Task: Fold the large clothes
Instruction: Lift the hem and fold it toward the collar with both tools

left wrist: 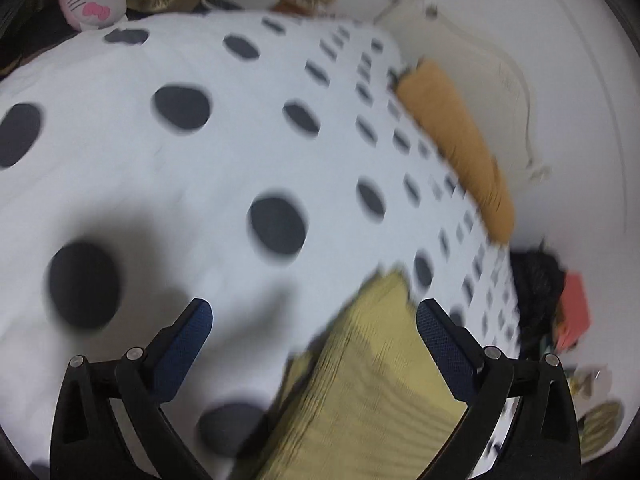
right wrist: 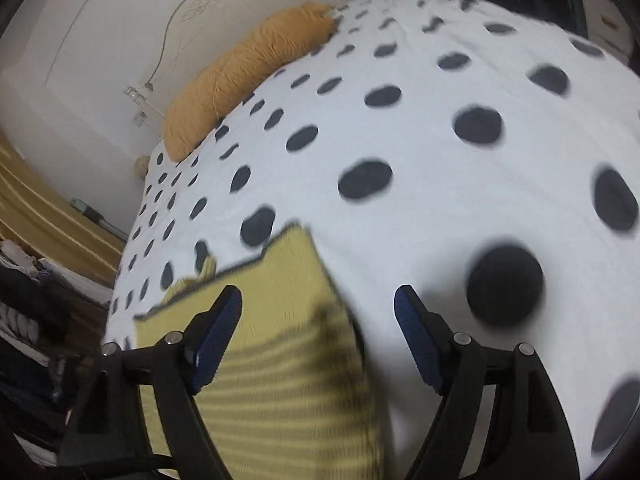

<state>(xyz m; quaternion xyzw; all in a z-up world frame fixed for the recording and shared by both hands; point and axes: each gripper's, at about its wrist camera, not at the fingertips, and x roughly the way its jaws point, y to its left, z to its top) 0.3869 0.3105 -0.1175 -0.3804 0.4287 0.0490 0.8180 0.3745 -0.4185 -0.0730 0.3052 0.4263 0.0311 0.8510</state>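
A yellow-green ribbed garment [left wrist: 360,384] lies flat on the white bedspread with dark dots [left wrist: 224,168]. In the left wrist view my left gripper [left wrist: 314,316] is open above the cloth's left part, its blue pads wide apart with nothing gripped. In the right wrist view the same garment [right wrist: 280,364] lies under my right gripper [right wrist: 318,320], which is open too, its left finger [right wrist: 218,336] over the cloth and its right finger [right wrist: 416,344] over the bedspread [right wrist: 420,160]. Both views are blurred.
An orange pillow [left wrist: 460,148] [right wrist: 248,76] lies at the head of the bed against a white headboard [left wrist: 504,92]. A pink and white plush toy [left wrist: 92,2] sits at the far corner. Dark clutter and a red box [left wrist: 576,308] lie beside the bed.
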